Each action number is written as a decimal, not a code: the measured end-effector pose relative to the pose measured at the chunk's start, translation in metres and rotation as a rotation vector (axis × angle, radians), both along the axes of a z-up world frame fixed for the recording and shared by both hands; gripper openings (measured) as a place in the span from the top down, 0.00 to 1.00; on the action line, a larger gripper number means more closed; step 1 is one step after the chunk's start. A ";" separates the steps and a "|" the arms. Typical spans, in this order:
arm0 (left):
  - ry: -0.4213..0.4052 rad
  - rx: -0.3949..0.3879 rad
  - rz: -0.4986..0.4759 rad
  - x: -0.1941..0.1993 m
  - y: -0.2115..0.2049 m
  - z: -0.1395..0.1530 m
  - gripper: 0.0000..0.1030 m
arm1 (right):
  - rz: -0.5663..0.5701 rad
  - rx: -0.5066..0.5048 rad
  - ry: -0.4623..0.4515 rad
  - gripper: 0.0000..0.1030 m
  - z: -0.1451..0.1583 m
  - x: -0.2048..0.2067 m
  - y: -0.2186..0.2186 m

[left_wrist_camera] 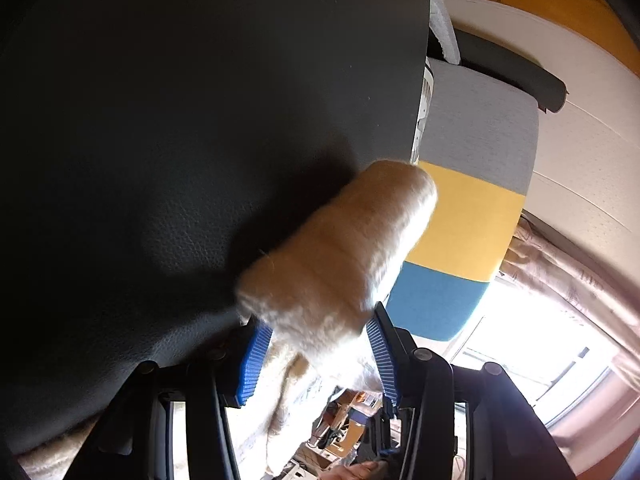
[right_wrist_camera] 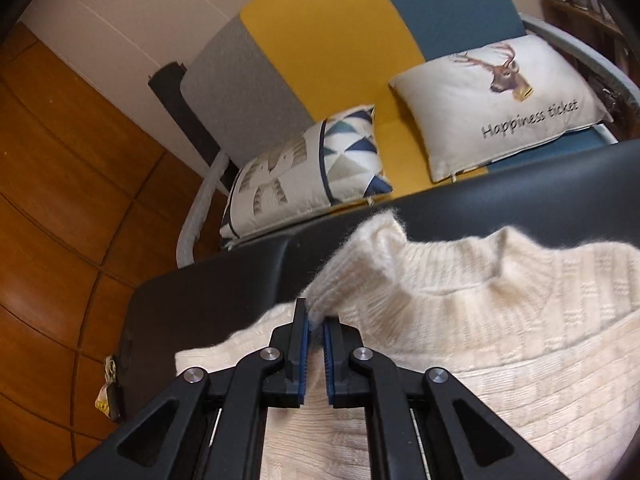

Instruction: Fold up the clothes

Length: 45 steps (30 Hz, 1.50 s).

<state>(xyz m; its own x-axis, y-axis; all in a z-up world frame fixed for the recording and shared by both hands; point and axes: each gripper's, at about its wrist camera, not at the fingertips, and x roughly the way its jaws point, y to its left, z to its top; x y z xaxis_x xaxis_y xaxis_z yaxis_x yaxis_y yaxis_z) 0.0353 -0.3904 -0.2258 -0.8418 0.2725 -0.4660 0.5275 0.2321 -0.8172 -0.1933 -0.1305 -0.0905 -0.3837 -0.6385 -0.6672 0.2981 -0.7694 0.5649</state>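
Currently, your right tongs (right_wrist_camera: 315, 322) pinch the cream sweater (right_wrist_camera: 460, 344) on the black worktop (right_wrist_camera: 224, 280). Your left tongs (left_wrist_camera: 316, 344) gape wide around its sleeve (left_wrist_camera: 340, 240), unclamped.

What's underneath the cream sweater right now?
The cream sweater lies on a black leather-like surface, visible around its collar and edge. Whatever lies beneath its middle is covered.

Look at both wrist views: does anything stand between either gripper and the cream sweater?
Nothing visible does. The right gripper is shut on a fold of the cream sweater by the collar; the sleeve end lies between the left gripper's open jaws.
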 end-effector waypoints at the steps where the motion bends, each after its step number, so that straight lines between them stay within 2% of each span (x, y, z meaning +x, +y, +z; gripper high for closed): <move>1: 0.004 -0.033 -0.015 -0.003 0.001 0.004 0.64 | -0.013 -0.007 0.006 0.95 0.003 -0.002 0.006; 5: 0.014 -0.181 -0.089 -0.017 0.006 0.024 0.88 | -0.029 -0.042 0.049 0.95 0.020 0.002 0.036; 6: 0.011 -0.220 -0.115 -0.021 0.009 0.029 0.91 | -0.033 -0.050 0.062 0.95 0.024 0.004 0.044; 9: 0.027 -0.341 -0.190 -0.031 0.020 0.047 0.93 | -0.053 -0.071 0.088 0.95 0.034 0.012 0.074; 14: 0.047 -0.484 -0.319 -0.049 0.052 0.066 0.93 | -0.123 -0.088 0.038 0.95 0.009 0.024 0.128; 17: 0.054 -0.510 -0.377 -0.053 0.068 0.067 0.93 | -0.147 -0.088 0.036 0.95 0.004 0.029 0.146; 20: 0.051 -0.534 -0.418 -0.074 0.077 0.071 0.93 | -0.172 -0.088 0.035 0.95 -0.002 0.034 0.165; 24: 0.069 -0.597 -0.504 -0.082 0.098 0.085 0.93 | -0.204 -0.087 0.033 0.95 -0.009 0.040 0.190; 27: 0.023 -0.610 -0.562 -0.096 0.111 0.076 0.93 | -0.233 -0.049 -0.045 0.95 -0.043 0.041 0.208; 30: -0.014 -0.586 -0.581 -0.093 0.118 0.059 0.93 | -0.261 -0.047 -0.139 0.95 -0.080 0.044 0.221; 34: 0.020 -0.489 -0.550 -0.079 0.114 0.046 0.92 | -0.274 -0.162 -0.198 0.92 -0.105 0.051 0.234; 36: 0.050 -0.418 -0.495 -0.065 0.105 0.040 0.78 | -0.279 -0.177 -0.199 0.92 -0.107 0.051 0.236; 38: 0.075 -0.365 -0.427 -0.050 0.092 0.039 0.72 | -0.274 -0.207 -0.207 0.87 -0.107 0.051 0.238; 40: 0.095 -0.336 -0.348 -0.032 0.078 0.039 0.69 | -0.271 -0.224 -0.216 0.86 -0.108 0.050 0.238; 43: 0.129 -0.232 -0.236 -0.011 0.062 0.034 0.65 | -0.283 -0.245 -0.225 0.86 -0.110 0.052 0.241; 45: 0.123 -0.187 -0.200 -0.008 0.061 0.031 0.64 | -0.292 -0.252 -0.228 0.86 -0.111 0.052 0.241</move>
